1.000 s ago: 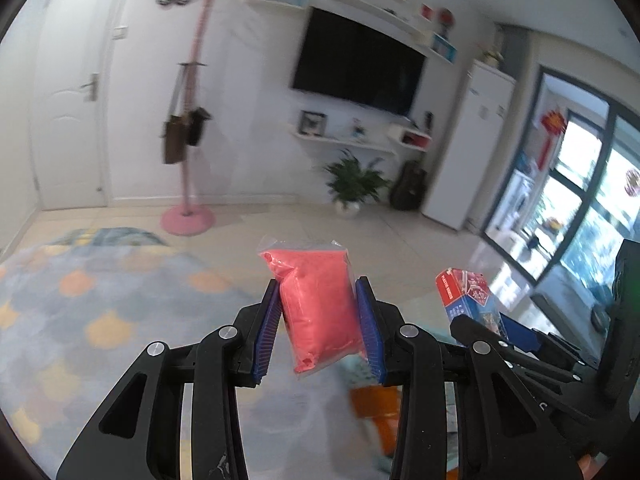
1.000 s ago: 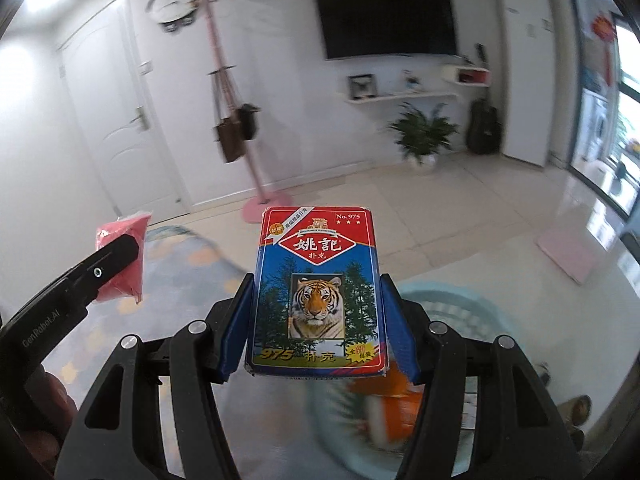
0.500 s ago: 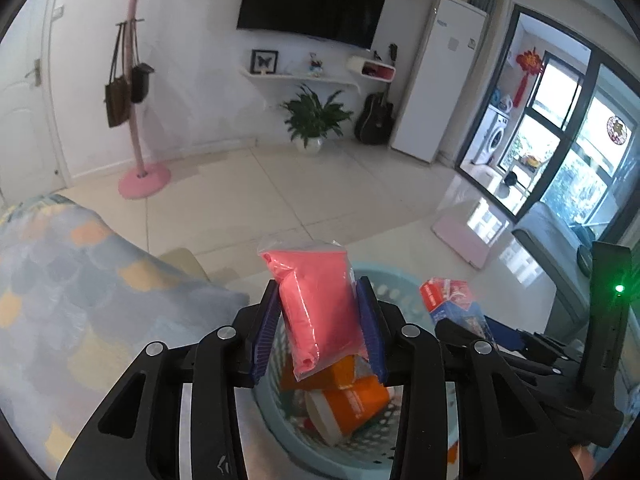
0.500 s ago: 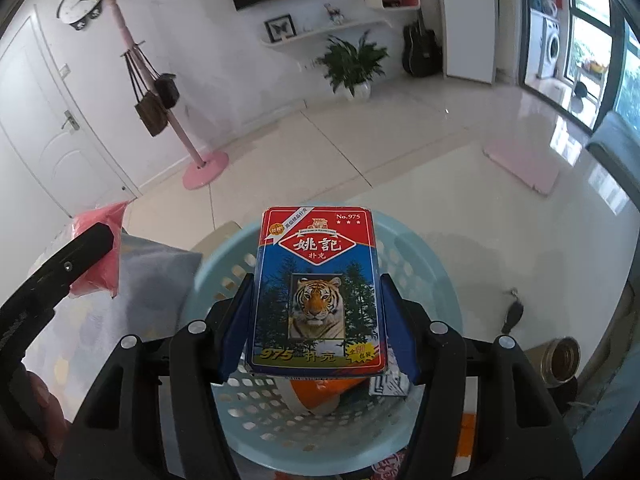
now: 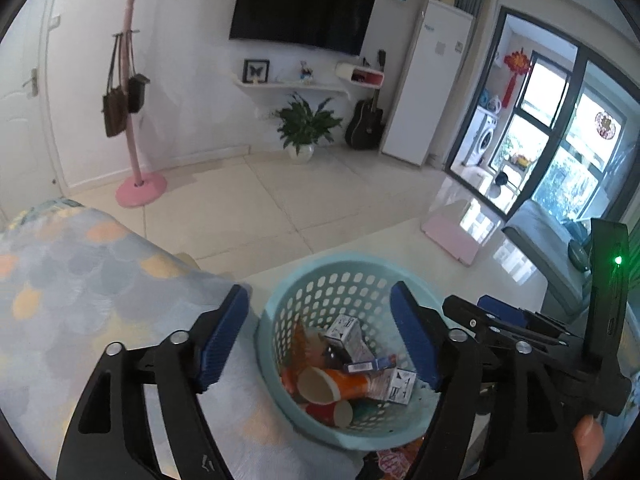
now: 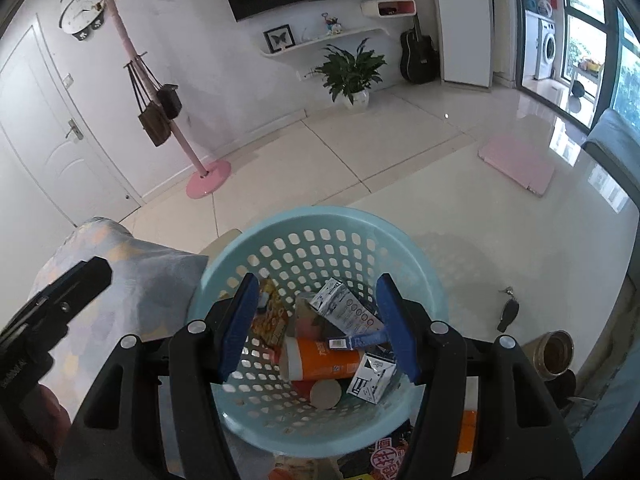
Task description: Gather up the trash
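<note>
Both loads gone — left gripper (image 5: 320,340) jaws just opened, right gripper (image 6: 318,326) jaws spread, empty over the basket (image 6: 280,224) — drop judged done.

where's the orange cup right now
The orange cup lies on its side at the bottom of the blue basket, seen in both wrist views, with a white carton to its right and a red cup below it.
</note>
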The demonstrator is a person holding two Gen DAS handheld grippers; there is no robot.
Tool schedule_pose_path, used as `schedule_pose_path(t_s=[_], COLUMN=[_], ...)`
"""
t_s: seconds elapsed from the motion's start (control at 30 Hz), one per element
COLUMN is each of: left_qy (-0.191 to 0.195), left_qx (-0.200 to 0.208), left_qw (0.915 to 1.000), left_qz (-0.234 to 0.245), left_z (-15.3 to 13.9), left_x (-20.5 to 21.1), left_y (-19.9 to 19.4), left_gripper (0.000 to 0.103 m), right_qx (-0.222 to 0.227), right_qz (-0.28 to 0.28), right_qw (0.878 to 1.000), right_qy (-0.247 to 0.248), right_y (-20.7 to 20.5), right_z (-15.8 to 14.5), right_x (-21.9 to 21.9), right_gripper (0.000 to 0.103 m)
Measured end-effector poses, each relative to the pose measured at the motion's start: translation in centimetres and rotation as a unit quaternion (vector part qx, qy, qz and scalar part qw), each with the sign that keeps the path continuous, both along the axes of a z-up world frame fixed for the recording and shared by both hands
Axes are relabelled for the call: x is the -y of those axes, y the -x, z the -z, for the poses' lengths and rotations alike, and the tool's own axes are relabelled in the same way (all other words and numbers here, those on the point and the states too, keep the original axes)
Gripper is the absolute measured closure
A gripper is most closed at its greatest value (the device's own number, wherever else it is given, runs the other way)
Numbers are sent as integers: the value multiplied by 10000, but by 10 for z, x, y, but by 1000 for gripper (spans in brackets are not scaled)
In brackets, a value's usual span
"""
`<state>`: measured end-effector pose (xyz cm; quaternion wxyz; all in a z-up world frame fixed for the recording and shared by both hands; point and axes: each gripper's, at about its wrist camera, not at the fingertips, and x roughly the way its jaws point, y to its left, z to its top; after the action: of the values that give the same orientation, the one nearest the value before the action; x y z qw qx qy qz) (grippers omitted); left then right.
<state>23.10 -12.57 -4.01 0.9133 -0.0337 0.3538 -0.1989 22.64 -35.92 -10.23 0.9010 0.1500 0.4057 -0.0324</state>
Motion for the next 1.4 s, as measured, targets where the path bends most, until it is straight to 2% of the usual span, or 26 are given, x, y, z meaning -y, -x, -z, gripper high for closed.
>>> schedule_pose_path(t_s=[0.13,0.23,0.37,0.43,0.5,0.53,0.57,0.6,0.63,0.77,0.83,0.93,1.0,1.1,1.27,1.4], left_qy=[53,70,-113,-326,-567,-704,-1026,-1224,-1323,-1038,-956,-925,-1047,-1136,-864,-799], left_qx=[411,698,1128,1377,1661,1815,2102,2237,2277,2129,2192,2090,2171,2249,2075,2007], left_qw=[9989,9965,9889,9817,9706,9636,9489,9404,9367,9422,9394,9390,9340,9352,9378,9392], left_qz=[-230,-459,-960,-1273,-1648,-1833,-2117,-2250,-2307,-2371,-2457,-2570,-2636,-2490,-2646,-2670], left_z=[-22,-34,-42,-41,-36,-33,-27,-25,-21,-7,-3,1,0,-3,-4,-4], left_x=[-23,-41,-66,-74,-83,-86,-87,-87,-89,-104,-110,-115,-112,-107,-123,-126], left_y=[32,54,87,101,116,122,129,134,137,148,154,156,157,155,153,150], left_gripper=[21,16,14,13,11,11,11,10,10,10,10,8,8,8,7,7], right_qx=[250,577,997,1256,1453,1577,1654,1762,1851,1945,1981,2058,2073,2139,2295,2277], right_qz=[-142,-272,-374,-378,-358,-338,-323,-306,-284,-248,-265,-262,-279,-332,-327,-298], right_qw=[9995,9974,9925,9883,9848,9823,9808,9785,9767,9744,9738,9717,9717,9709,9642,9651], right_qy=[135,320,598,774,885,947,984,1023,1051,1098,1082,1126,1100,1026,1290,1256], right_y=[22,46,72,87,96,101,104,109,113,118,121,126,126,129,133,132], right_z=[-22,-43,-64,-73,-77,-78,-78,-78,-76,-70,-68,-66,-65,-65,-67,-64], right_x=[-19,-39,-64,-78,-88,-94,-98,-104,-108,-122,-127,-136,-139,-144,-152,-150], right_gripper=[44,37,33,29,28,28,28,28,28,28,28,28,28,28,28,28])
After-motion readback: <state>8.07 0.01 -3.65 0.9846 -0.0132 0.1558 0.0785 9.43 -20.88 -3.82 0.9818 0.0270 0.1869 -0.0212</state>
